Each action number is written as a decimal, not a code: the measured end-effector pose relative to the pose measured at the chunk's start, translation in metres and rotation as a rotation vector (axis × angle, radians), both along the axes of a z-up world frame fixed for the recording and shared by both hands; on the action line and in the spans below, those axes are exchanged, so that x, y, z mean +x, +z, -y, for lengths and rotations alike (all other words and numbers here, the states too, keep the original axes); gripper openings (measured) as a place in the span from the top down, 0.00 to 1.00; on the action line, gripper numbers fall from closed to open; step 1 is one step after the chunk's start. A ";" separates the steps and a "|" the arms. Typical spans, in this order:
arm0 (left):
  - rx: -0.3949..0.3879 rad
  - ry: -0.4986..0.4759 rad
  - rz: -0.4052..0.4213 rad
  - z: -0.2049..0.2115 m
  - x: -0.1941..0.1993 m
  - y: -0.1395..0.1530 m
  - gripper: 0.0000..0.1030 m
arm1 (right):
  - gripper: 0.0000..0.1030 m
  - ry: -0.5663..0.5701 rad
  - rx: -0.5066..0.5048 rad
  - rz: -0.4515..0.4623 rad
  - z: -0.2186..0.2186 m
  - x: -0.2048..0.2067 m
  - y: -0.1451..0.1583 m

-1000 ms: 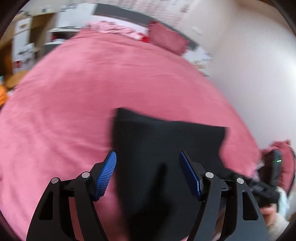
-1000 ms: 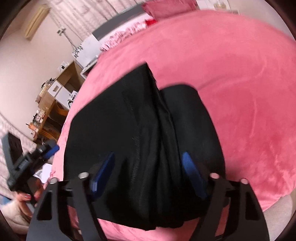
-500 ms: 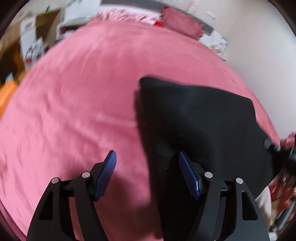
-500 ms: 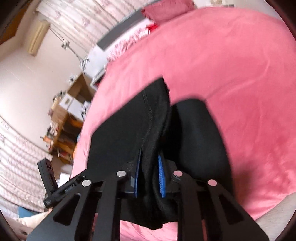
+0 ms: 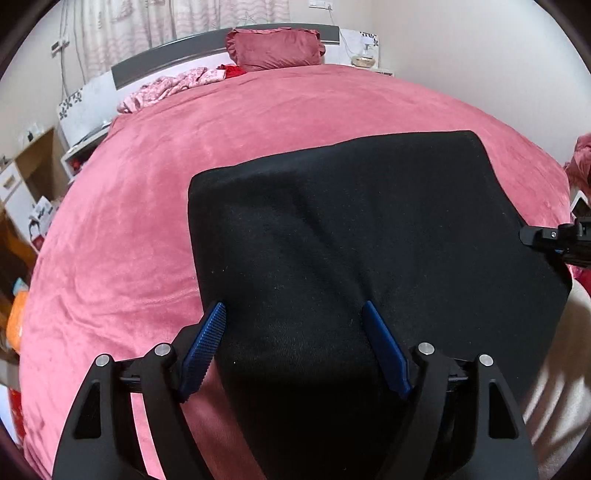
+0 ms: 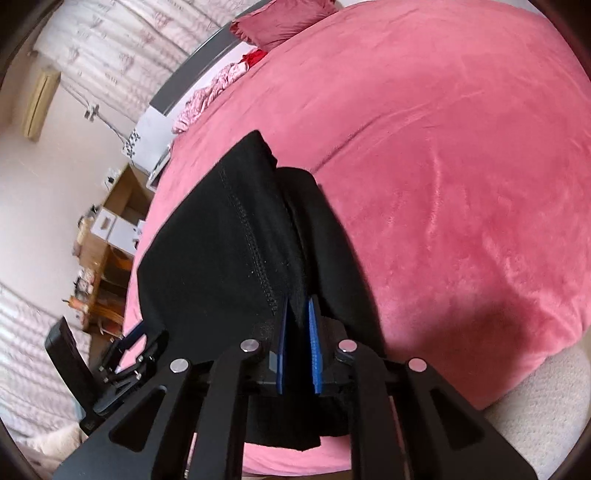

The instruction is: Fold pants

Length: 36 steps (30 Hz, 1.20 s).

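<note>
Now right tongs (image 6: pixel 297 317) clamped on pants (image 6: pixel 221 258), formerly open

Black pants (image 6: pixel 221 251) folded on a pink bed (image 6: pixel 443 166), right gripper (image 6: pixel 298 332) with blue fingers (image 6: pixel 314 343) clamped on a fabric fold at the near edge, left gripper (image 6: pixel 129 347) at the pants' left edge, maroon pillow (image 6: pixel 280 22) beyond, wooden shelves (image 6: pixel 110 221) at left.

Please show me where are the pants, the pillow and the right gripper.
pants (image 5: pixel 351 240): left wrist view, middle of the black cloth.
pillow (image 5: pixel 275 48): left wrist view, its front.
right gripper (image 6: pixel 297 332): right wrist view, between its fingertips.
</note>
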State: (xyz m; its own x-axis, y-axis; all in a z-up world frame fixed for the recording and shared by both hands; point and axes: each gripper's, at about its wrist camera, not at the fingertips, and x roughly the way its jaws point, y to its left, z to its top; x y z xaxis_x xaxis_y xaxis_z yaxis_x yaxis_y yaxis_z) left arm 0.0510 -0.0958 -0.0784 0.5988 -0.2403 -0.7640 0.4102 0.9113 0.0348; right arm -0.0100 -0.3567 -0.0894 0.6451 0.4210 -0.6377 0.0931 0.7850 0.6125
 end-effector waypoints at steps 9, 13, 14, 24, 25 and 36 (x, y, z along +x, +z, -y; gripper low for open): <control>-0.220 0.099 -0.036 -0.037 0.021 0.052 0.22 | 0.75 0.065 -0.197 0.170 -0.026 0.010 0.077; -0.184 0.089 -0.028 -0.016 0.044 0.057 0.22 | 0.75 0.185 -0.302 0.144 -0.068 0.050 0.073; -0.171 0.077 -0.030 -0.011 0.051 0.056 0.22 | 0.75 0.200 -0.320 0.144 -0.073 0.057 0.070; -0.003 0.079 -0.084 0.024 0.122 -0.003 0.07 | 1.00 0.187 -0.405 0.111 -0.057 0.112 0.008; 0.018 0.075 -0.072 0.026 0.124 -0.006 0.04 | 1.00 0.183 -0.414 0.124 -0.058 0.113 0.006; -0.005 0.056 -0.011 0.021 0.121 -0.009 0.03 | 0.99 0.171 -0.352 0.215 -0.047 0.105 0.005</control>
State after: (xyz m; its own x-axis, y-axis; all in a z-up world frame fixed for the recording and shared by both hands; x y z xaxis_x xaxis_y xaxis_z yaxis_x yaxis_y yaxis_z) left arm 0.1716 -0.1166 -0.0879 0.6032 -0.2104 -0.7693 0.3584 0.9332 0.0258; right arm 0.0955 -0.3093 -0.0844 0.7190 0.3144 -0.6199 -0.1562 0.9421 0.2967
